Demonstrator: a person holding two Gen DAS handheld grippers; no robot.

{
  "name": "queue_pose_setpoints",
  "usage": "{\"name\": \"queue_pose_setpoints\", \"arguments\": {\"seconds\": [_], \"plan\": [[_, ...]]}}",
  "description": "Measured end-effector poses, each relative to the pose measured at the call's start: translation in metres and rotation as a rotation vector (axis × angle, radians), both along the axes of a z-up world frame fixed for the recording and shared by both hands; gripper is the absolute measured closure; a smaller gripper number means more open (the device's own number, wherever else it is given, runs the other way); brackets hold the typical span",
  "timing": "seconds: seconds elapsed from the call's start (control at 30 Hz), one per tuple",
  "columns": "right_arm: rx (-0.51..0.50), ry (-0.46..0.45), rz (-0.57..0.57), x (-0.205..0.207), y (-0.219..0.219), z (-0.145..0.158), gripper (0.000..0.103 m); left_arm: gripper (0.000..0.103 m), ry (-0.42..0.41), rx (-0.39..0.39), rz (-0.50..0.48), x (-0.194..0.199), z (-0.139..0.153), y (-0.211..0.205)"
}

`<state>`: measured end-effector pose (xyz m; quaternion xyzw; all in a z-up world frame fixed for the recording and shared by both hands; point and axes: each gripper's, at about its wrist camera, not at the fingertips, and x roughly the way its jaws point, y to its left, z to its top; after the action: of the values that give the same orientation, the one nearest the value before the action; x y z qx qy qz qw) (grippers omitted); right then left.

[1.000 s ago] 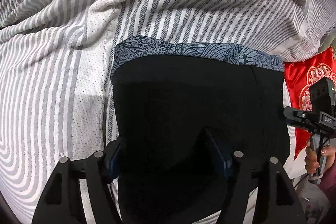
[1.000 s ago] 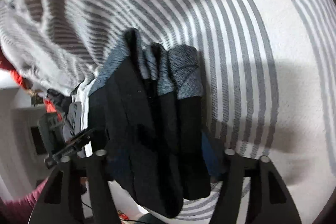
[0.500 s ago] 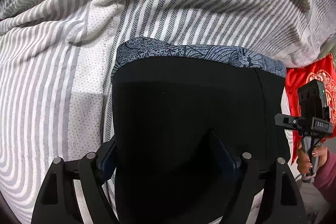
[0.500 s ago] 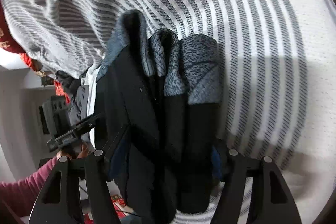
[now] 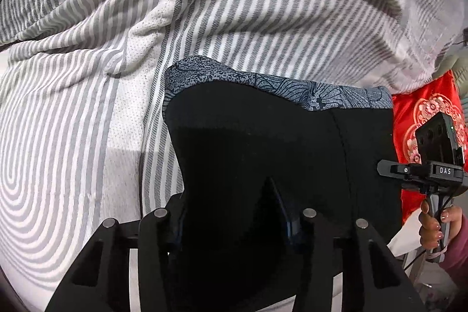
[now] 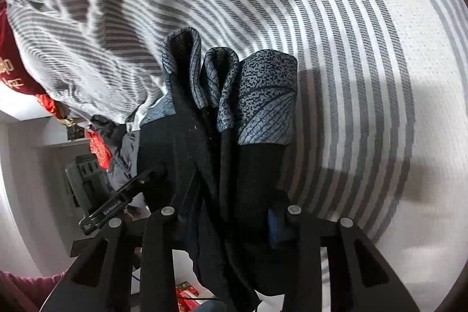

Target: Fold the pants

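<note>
Black pants (image 5: 263,142) with a blue-grey patterned waistband (image 5: 263,81) lie on a striped bed sheet (image 5: 73,136). My left gripper (image 5: 231,212) points steeply down. Its jaws are closing on the near edge of the pants, and the black cloth between them hides most of both fingers. In the right wrist view the pants (image 6: 187,142) hang in bunched folds with the patterned band (image 6: 263,98) at the far end. My right gripper (image 6: 231,212) is closing on that bunch and pinches it, with a blue pad (image 6: 273,224) showing at the cloth's right side.
A red embroidered cushion (image 5: 424,119) lies at the bed's right edge. A person's hand (image 5: 433,221) holds the other gripper's handle there. The striped sheet (image 6: 351,48) is rumpled into ridges at the back. Red boxes (image 6: 187,294) lie on the floor below.
Both pairs of jaws have narrowed onto the black cloth. At the left gripper, the pants' near left edge has been drawn in and lifted. At the right gripper, the bunched folds look larger and closer.
</note>
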<state>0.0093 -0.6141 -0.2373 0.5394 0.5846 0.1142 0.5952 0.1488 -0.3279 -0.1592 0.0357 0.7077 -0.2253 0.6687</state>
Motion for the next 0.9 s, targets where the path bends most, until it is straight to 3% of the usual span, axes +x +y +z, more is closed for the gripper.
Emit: {"name": "queue_pose_setpoints", "arguments": {"seconds": [0.4, 0.6, 0.8, 0.87, 0.9], "plan": [[0.017, -0.024, -0.028, -0.054, 0.000, 0.041, 0.064, 0.055, -0.041, 0.011, -0.010, -0.051, 0.051, -0.008], [0.008, 0.012, -0.049, -0.093, 0.019, 0.035, 0.064, 0.054, -0.017, 0.037, -0.049, -0.083, 0.045, 0.001], [-0.092, 0.048, -0.014, -0.120, 0.049, 0.019, 0.061, 0.054, 0.009, 0.075, -0.055, -0.115, 0.018, 0.021], [-0.127, 0.048, -0.019, -0.128, 0.052, 0.019, 0.057, 0.049, -0.029, 0.070, -0.051, -0.122, 0.020, 0.027], [-0.141, 0.048, -0.026, -0.131, 0.052, 0.020, 0.054, 0.043, -0.054, 0.085, -0.055, -0.124, 0.022, 0.028]]}}
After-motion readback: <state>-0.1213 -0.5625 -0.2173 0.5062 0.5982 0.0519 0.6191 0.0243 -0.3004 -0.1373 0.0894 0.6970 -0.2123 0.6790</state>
